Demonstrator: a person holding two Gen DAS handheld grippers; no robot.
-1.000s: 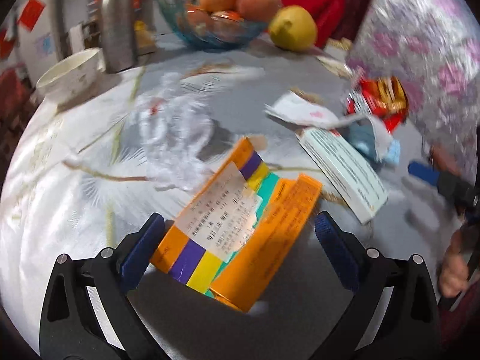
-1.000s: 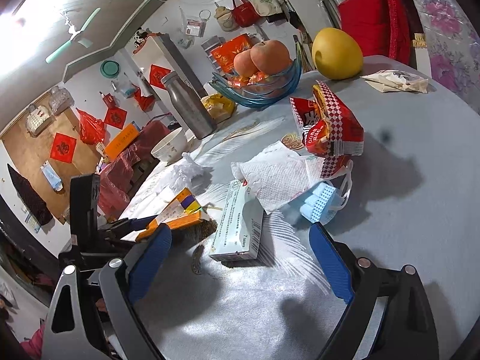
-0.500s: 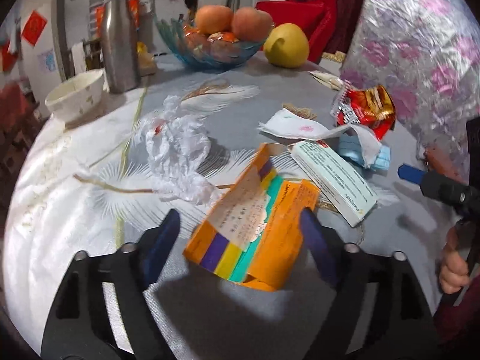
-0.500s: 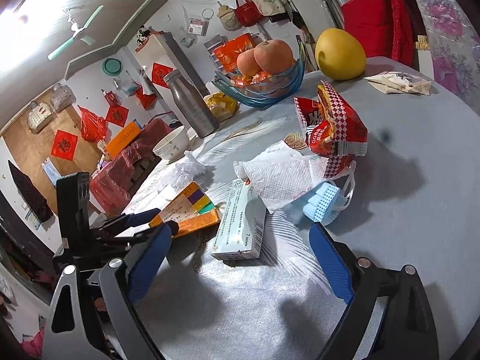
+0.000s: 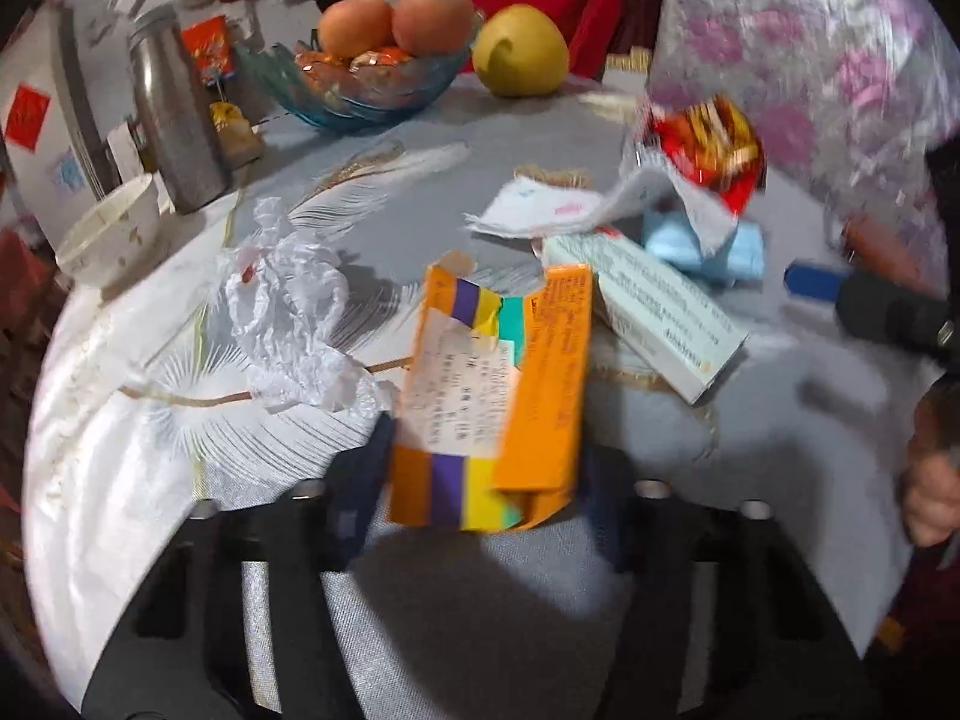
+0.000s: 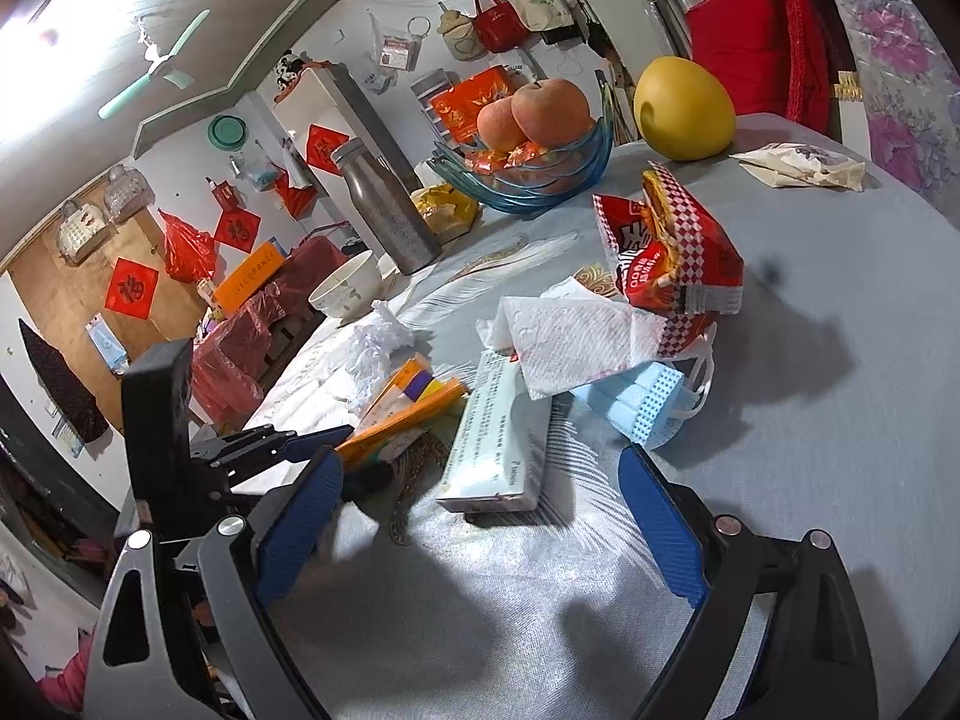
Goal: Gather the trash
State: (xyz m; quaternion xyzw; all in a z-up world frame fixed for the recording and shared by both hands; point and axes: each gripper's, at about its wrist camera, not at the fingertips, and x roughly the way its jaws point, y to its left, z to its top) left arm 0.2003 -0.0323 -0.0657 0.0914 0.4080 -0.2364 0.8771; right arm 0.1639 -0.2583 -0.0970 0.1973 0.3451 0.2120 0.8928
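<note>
A flattened orange box (image 5: 480, 396) with purple, yellow and green stripes and a white label stands tilted between the fingers of my left gripper (image 5: 480, 480). Its jaws are closing, and the blue pads touch both sides of the box. In the right wrist view the box (image 6: 402, 414) is raised at one end by the left gripper (image 6: 312, 441). My right gripper (image 6: 480, 516) hovers open over the grey cloth, just before a white-green carton (image 6: 498, 426). Beside it lie a tissue (image 6: 570, 336), a blue mask (image 6: 636, 396) and a red snack packet (image 6: 666, 252). A crumpled white plastic bag (image 5: 288, 324) lies left of the box.
At the back of the table stand a blue glass fruit bowl (image 6: 540, 180), a yellow pomelo (image 6: 684, 108), a steel bottle (image 6: 384, 210) and a white bowl (image 6: 348, 288). A pale wrapper (image 6: 804, 165) lies far right. A person's hand (image 5: 930, 480) shows at the right edge.
The left jaws have closed in from wide apart onto the orange box, which has turned more upright and lifted at one end. The right gripper has stayed still.
</note>
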